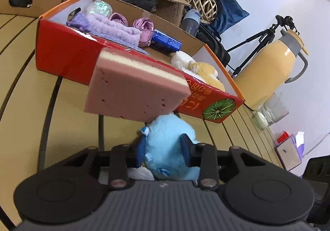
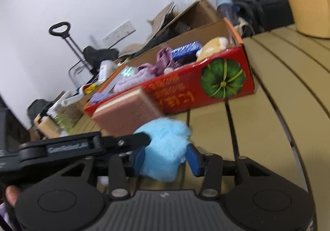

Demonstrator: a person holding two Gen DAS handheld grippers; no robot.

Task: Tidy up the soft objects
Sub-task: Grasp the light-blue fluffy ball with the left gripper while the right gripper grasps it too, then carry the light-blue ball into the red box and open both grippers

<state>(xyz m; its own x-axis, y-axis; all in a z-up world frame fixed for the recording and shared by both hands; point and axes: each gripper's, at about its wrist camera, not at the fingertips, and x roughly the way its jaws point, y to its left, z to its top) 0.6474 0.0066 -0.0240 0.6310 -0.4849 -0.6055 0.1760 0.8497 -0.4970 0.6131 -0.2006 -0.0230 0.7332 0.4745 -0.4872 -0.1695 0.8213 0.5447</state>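
Note:
A fluffy light-blue plush toy (image 1: 167,134) lies on the slatted table in front of a red cardboard box (image 1: 68,55). My left gripper (image 1: 164,146) is shut on it, both blue pads pressed into the fur. In the right wrist view the same plush toy (image 2: 165,138) fills my right gripper (image 2: 165,158), whose pads touch its sides; the picture is blurred. One black finger of the left gripper (image 2: 123,141) crosses in from the left. A pink sponge block (image 1: 132,90) leans against the box front, just beyond the toy. The red box (image 2: 185,90) holds a purple towel (image 1: 115,27) and a yellow plush (image 1: 204,70).
A yellow thermos jug (image 1: 274,62), a glass jar (image 1: 268,115) and a tissue box (image 1: 288,152) stand to the right. Brown cardboard boxes (image 1: 31,2), bags and a tripod (image 1: 257,45) crowd the back. Bare table slats (image 2: 268,107) lie right of the box. A hand (image 2: 11,196) shows at lower left.

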